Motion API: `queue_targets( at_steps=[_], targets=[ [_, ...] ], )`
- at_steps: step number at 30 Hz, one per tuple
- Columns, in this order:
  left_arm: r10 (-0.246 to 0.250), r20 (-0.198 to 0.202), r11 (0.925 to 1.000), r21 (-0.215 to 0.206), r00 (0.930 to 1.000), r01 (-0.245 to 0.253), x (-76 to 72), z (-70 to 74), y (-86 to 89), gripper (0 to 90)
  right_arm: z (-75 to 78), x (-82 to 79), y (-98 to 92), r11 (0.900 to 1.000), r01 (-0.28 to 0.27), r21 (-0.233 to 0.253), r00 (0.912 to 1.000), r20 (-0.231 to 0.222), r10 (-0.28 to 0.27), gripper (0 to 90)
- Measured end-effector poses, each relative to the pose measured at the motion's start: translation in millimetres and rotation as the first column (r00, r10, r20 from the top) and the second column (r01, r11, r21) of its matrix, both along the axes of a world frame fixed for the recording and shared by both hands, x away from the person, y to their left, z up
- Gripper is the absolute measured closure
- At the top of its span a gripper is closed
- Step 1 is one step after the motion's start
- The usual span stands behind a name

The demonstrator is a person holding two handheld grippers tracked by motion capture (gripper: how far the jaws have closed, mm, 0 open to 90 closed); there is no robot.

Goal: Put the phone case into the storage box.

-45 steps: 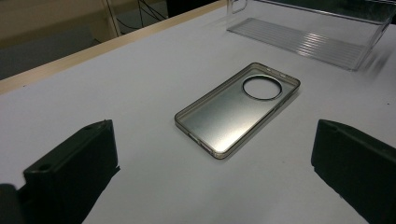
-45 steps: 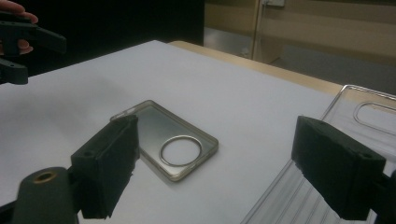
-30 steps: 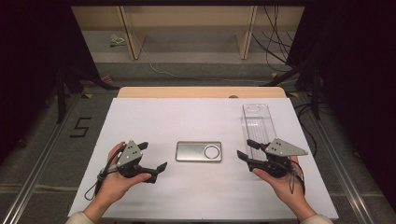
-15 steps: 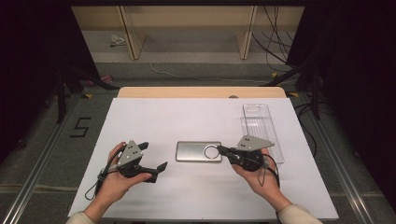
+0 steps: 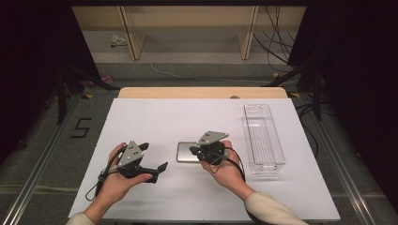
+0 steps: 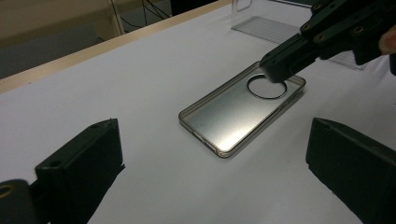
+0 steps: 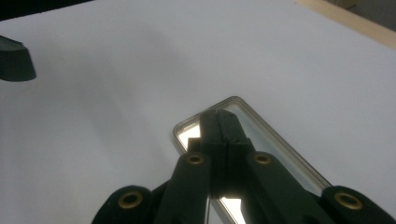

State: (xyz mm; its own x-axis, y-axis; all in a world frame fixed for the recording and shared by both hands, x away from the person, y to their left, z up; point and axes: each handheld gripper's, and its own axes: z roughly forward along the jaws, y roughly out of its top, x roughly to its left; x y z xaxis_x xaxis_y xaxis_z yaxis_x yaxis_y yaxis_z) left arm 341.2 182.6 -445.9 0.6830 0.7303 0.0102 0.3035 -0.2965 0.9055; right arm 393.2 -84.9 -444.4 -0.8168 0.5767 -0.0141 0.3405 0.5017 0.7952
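Your right gripper (image 5: 193, 151) had its fingers together over the ring end of the case (image 6: 243, 109), lying flat mid-surface (image 5: 155, 117), so pressing could have skidded it away, while your left gripper (image 5: 152, 157) waited with fingers apart.

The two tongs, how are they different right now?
The left tongs are wide open, while the right tongs are shut with their tips together. The left tongs sit beside the phone case without touching it, while the right tongs reach over the case near its round ring. Both are black, and a hand holds each.
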Motion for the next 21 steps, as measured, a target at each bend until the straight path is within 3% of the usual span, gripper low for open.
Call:
queue_targets(
  at_steps=[11,21],
  targets=[
    [0.003,0.002,1.0000,0.005,1.0000,-0.003,0.1,0.1,0.8,3.6,-22.1,10.8,32.2,0.997,0.009,-0.074,0.9975,-0.069,-0.014,90.0],
    [0.010,0.000,0.9999,0.004,1.0000,-0.010,0.6,-0.4,1.9,3.7,-31.8,15.6,50.8,0.992,0.044,-0.119,0.9940,-0.095,-0.055,90.0]
  ],
)
